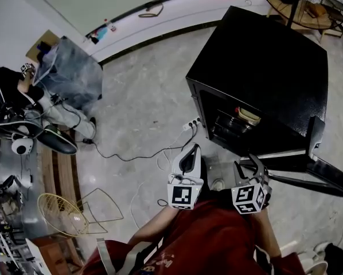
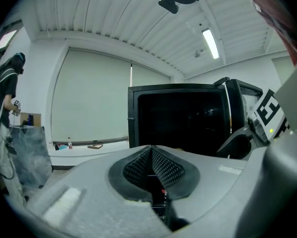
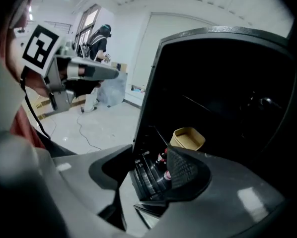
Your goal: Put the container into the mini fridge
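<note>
Inside one open mini fridge [image 1: 263, 67] sits one container [image 1: 249, 116].

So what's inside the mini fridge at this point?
A tan container sits on a shelf in the open mini fridge, with red-capped bottles lower down. The back and the rest of the interior are too dark to make out.

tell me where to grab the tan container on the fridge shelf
Probably by its near wall just under the rim. Reach the tan container through the open front of the mini fridge. The cabinet closes off every other side, and the open top should let one jaw slip inside.
</note>
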`<state>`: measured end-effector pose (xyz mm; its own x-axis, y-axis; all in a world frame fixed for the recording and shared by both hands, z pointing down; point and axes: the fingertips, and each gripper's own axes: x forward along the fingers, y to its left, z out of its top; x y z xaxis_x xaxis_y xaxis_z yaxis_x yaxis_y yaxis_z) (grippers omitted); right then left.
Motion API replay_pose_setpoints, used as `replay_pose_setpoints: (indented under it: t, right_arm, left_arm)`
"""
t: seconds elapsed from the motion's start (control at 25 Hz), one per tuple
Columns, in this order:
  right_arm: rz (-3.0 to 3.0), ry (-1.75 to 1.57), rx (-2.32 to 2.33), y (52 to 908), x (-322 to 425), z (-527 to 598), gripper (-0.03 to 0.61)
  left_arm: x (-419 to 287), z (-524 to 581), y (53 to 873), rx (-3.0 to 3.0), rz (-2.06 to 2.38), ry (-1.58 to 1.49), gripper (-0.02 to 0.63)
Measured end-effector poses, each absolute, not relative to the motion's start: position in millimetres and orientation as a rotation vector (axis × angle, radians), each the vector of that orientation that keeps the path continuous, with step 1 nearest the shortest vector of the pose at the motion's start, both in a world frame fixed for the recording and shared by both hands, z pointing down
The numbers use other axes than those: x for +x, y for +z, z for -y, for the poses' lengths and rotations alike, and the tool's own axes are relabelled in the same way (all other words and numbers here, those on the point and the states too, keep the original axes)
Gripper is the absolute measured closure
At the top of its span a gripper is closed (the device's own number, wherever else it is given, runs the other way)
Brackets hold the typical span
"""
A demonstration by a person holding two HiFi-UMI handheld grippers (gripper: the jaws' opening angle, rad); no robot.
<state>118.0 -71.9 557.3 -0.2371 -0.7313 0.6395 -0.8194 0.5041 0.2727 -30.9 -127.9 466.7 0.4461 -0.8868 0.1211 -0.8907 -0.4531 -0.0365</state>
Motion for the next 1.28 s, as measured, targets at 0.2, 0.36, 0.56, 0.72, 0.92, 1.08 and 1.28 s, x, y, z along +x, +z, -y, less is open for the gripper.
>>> replay_pose_setpoints:
  t: [0.2, 0.36, 0.56, 0.72, 0.92, 1.08, 1.28]
  right_arm:
    - [2.134, 0.159, 1.366, 518, 112, 62, 0.364]
    - [2.209, 0.117, 1.443, 485, 110, 65, 0.368]
    - [2.254, 0.101, 1.504, 463, 109, 65, 0.378]
    - [2.282, 0.059, 1.55, 448, 106, 69, 0.411]
    - [2.3, 0.01, 1.568, 435, 100, 74, 0.461]
    - [2.334, -0.029, 1.591, 421, 96, 78, 0.553]
    - [2.345, -0.033, 1.571, 419, 90, 81, 0.58]
  left_arm:
    - [-32, 114, 453, 2.644, 1.627, 0.168, 0.609]
    - [-43, 108, 447, 2.622, 1.659, 0.146, 0.609]
    - [-52, 97, 435, 2.63, 1.688, 0.135, 0.609]
    - [-56, 91, 429, 2.632, 1.701, 0.124, 0.609]
    - [-65, 89, 422, 2.615, 1.73, 0.092, 0.609]
    - [-70, 87, 416, 2.606, 1.754, 0.075, 0.609]
    - [-73, 84, 413, 2.596, 1.769, 0.08, 0.609]
